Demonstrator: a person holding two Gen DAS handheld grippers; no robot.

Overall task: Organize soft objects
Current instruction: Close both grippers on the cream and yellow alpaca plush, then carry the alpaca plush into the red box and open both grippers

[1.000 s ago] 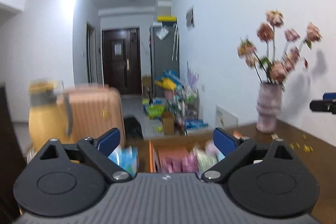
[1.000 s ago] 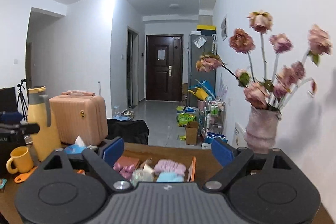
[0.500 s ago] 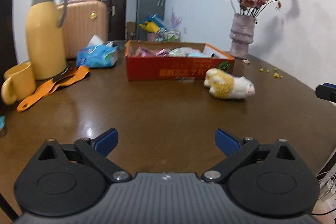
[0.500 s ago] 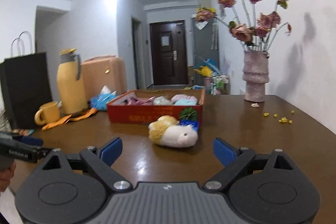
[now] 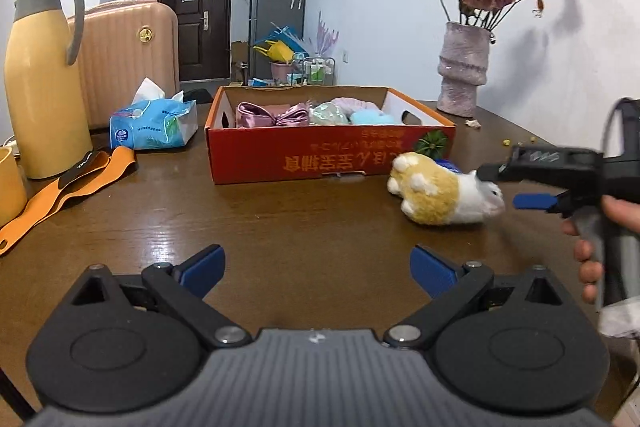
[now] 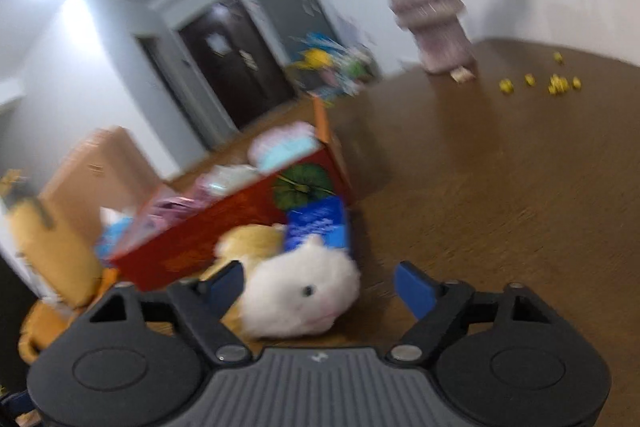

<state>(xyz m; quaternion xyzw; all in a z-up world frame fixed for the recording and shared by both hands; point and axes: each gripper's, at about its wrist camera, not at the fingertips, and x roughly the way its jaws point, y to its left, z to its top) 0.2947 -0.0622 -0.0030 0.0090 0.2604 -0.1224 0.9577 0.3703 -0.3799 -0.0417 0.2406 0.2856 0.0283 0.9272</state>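
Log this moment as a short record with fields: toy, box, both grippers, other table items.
toy: plush hamster lying on the table, in front of the box's right end, outside it
box: red box, open, holding soft items
right gripper: at the hamster's head, jaws just been closing, head between them, pads not clearly pressing
left gripper: open, empty, above bare table
other items: yellow jug, tissue pack, vase

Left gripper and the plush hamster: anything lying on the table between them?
Nothing: in the left wrist view only bare table lies between the left gripper and the hamster.
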